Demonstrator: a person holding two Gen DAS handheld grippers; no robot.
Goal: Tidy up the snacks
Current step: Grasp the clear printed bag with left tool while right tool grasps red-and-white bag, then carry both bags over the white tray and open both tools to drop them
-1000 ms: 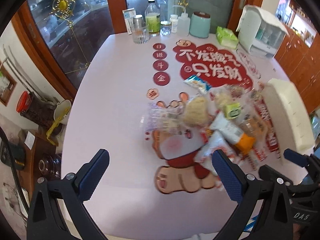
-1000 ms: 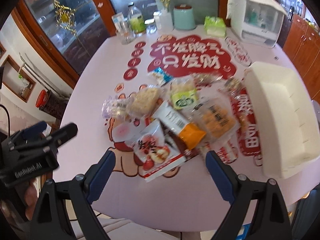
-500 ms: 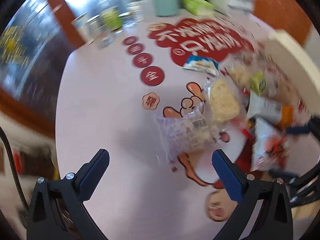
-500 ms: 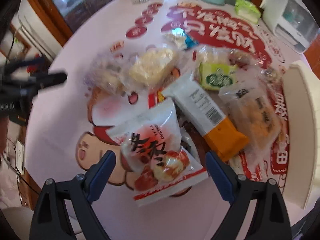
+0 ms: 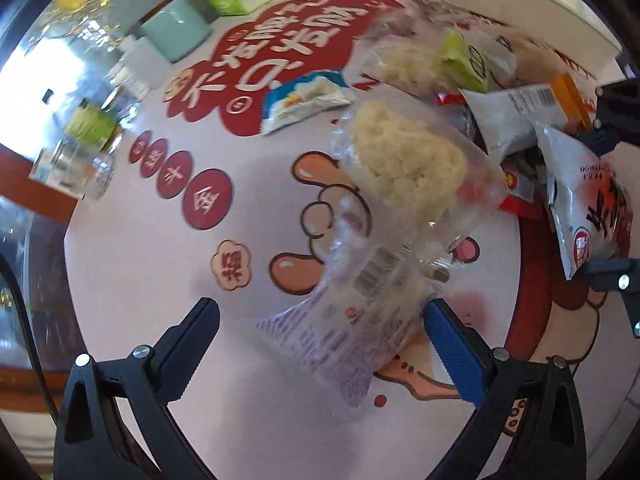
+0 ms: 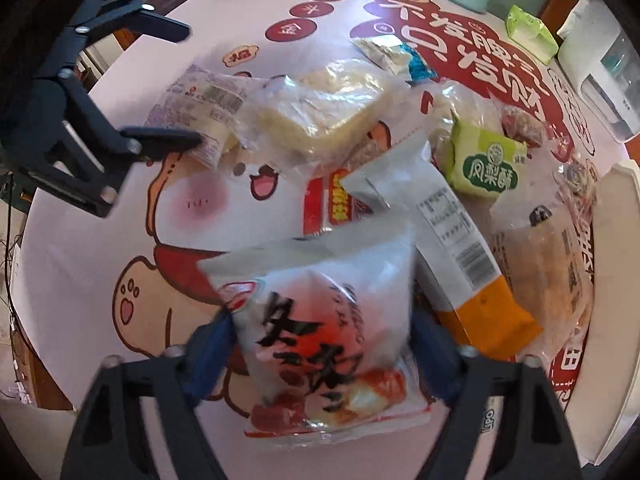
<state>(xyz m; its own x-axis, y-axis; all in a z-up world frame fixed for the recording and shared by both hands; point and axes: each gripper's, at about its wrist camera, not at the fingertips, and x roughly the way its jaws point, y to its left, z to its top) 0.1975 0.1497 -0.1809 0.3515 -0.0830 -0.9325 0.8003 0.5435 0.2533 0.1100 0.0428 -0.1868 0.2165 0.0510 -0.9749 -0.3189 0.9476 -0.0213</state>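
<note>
Right gripper (image 6: 320,344), jaws just closing, straddles red-printed bag (image 6: 324,344), long axis 12-to-6; pad contact unclear. Left gripper (image 5: 320,332) spread wide.

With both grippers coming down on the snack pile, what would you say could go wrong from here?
1. The right gripper, its jaws just closing around the white and red bag, may crush the puffy bag or let it slip.
2. The left gripper is open over the clear packet, which lies partly under the crumbly cake bag; lifting it may drag that neighbour.
</note>
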